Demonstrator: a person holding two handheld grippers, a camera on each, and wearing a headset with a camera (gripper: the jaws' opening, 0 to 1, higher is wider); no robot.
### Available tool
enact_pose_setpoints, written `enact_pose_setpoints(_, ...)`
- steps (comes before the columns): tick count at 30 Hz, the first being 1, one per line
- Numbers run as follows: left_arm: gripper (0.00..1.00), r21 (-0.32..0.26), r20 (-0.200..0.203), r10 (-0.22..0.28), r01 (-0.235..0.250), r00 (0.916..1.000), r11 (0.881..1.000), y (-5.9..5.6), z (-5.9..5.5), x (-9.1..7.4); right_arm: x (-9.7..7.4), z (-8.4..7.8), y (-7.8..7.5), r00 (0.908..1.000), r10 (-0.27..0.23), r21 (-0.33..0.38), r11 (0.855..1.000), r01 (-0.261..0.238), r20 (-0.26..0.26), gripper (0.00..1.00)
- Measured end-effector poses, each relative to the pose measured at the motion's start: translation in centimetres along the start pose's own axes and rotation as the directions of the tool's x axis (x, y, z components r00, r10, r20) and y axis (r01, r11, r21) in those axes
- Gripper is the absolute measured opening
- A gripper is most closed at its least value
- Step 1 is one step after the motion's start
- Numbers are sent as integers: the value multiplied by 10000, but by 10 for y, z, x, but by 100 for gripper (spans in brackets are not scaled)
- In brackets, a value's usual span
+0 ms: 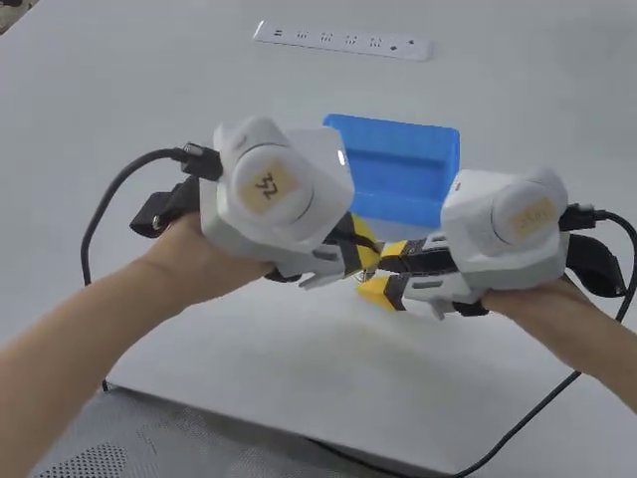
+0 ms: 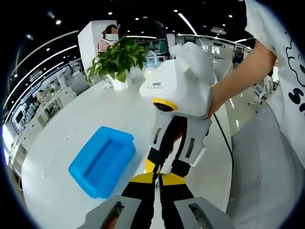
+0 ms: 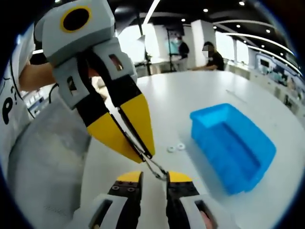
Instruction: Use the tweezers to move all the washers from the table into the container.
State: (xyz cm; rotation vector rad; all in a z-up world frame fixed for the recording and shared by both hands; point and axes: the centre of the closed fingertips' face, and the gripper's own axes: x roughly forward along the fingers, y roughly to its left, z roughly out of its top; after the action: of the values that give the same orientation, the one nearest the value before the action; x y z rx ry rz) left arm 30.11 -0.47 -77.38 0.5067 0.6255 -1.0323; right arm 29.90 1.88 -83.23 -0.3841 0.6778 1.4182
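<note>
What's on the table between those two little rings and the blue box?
Nothing: in the right gripper view the white table is bare between the washers and the blue container.

The container (image 3: 233, 143) is bright blue, the bench (image 3: 200, 100) pale grey-white, the tweezers (image 3: 155, 168) silvery, and the left gripper (image 3: 145, 155) and right gripper (image 3: 155, 179) white-bodied with black fingers (image 3: 138, 119) tipped yellow.

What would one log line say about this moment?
left gripper: shut on tweezers | right gripper: open at tweezers' end | two washers: on table | blue container: no washers seen
</note>
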Motion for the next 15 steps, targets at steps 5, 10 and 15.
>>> enact_pose_setpoints(5,0,-5,-78,1,-1,10000,10000,0,-2,-1,5,0,-7,10000,-26,-270,9996,24,-51,10)
enact_pose_setpoints(10,0,62,-222,13,-12,9998,10000,1,-6,-4,6,1,-5,9998,202,-427,9989,-202,12,9)
enact_pose_setpoints(15,0,223,-320,70,-63,9995,9997,4,-3,-10,3,9,-1,9999,164,-921,9956,-159,43,7)
